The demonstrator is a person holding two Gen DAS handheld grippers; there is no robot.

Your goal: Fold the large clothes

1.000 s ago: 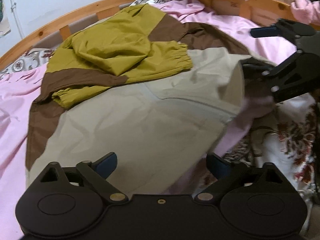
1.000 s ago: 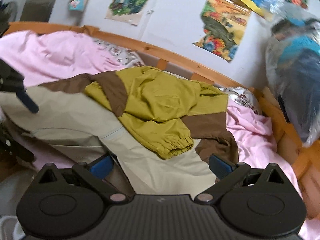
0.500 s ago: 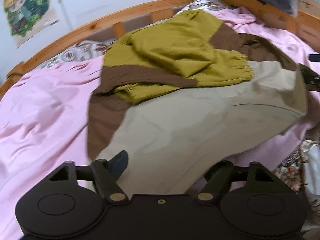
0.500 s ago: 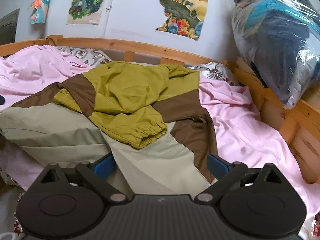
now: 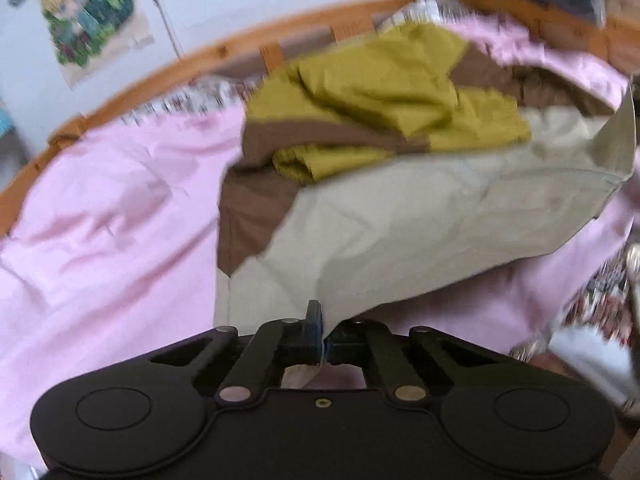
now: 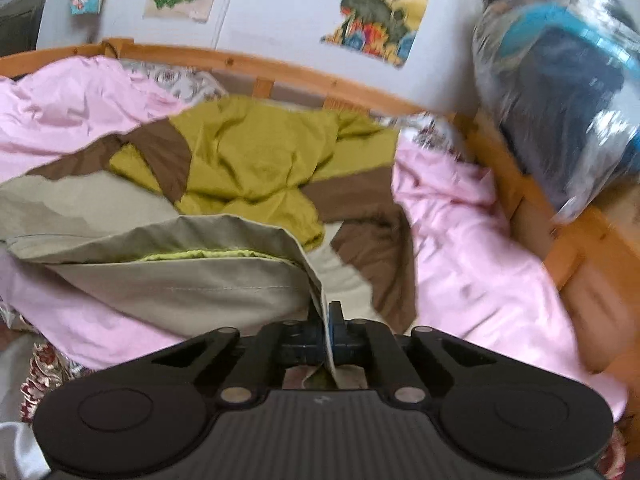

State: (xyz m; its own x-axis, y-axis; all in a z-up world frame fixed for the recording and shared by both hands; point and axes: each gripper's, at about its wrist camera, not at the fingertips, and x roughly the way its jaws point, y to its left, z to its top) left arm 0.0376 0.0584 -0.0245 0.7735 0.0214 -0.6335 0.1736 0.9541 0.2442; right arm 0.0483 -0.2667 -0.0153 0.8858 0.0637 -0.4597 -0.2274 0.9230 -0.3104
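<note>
A large jacket (image 5: 420, 216) in beige, brown and olive-yellow lies on a pink bedsheet (image 5: 104, 216). Its olive sleeves are folded over the upper part. My left gripper (image 5: 323, 340) is shut on the beige hem at the jacket's near left corner. My right gripper (image 6: 327, 336) is shut on the beige hem at the near right corner of the jacket (image 6: 192, 280), and the cloth is lifted, showing an olive lining under the raised edge. Both views are motion-blurred.
A wooden bed rail (image 6: 280, 68) curves round the far and right sides. A plastic-wrapped bundle (image 6: 560, 92) sits on the right rail. Posters (image 6: 380, 4) hang on the wall. A floral cover (image 5: 600, 300) hangs at the bed's near edge.
Both grippers were open over the hem; now both have shut on the beige hem. The near edge has lifted off the sheet, and both views have shifted.
</note>
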